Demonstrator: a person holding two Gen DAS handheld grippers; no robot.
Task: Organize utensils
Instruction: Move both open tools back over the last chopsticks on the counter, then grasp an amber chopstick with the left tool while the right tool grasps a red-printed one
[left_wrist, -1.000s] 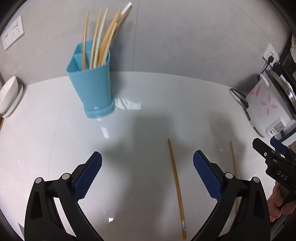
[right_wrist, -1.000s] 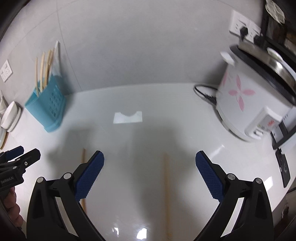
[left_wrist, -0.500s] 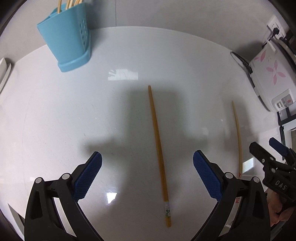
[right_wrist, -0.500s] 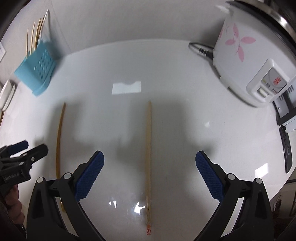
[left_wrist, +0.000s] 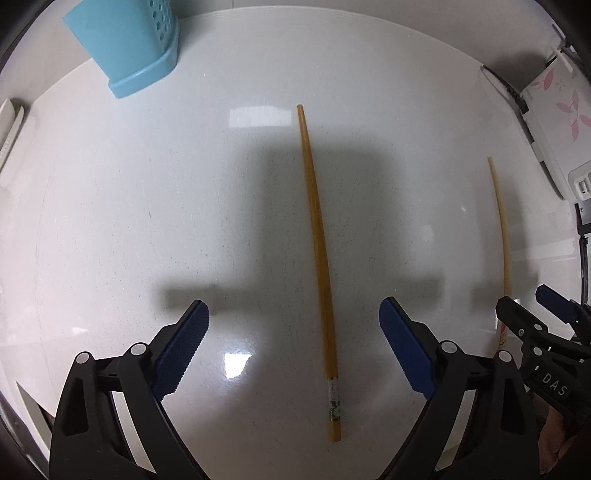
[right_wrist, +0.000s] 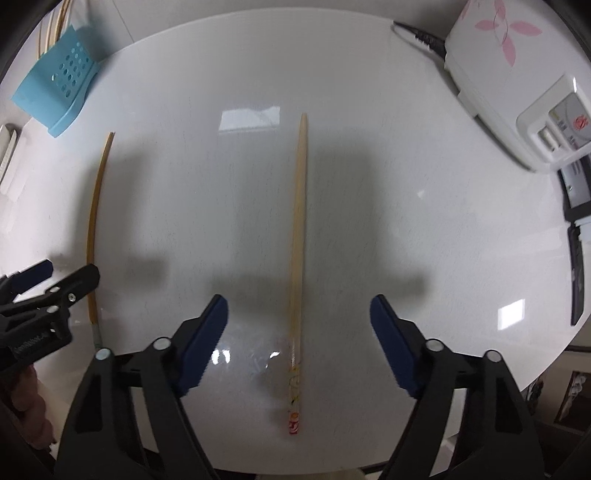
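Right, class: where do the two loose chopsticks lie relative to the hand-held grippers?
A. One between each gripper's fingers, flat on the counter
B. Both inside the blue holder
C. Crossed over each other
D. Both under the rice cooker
A: the darker chopstick lies between the left hand-held gripper fingers, the paler chopstick between the right hand-held gripper fingers, both untouched.

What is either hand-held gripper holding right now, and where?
Nothing. The left hand-held gripper straddles the darker chopstick, the right hand-held gripper the paler chopstick; both are closing, pads not yet touching.

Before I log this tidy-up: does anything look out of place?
Yes. Two chopsticks lie loose and apart on the counter, the darker chopstick and the paler chopstick, not in the blue utensil holder.
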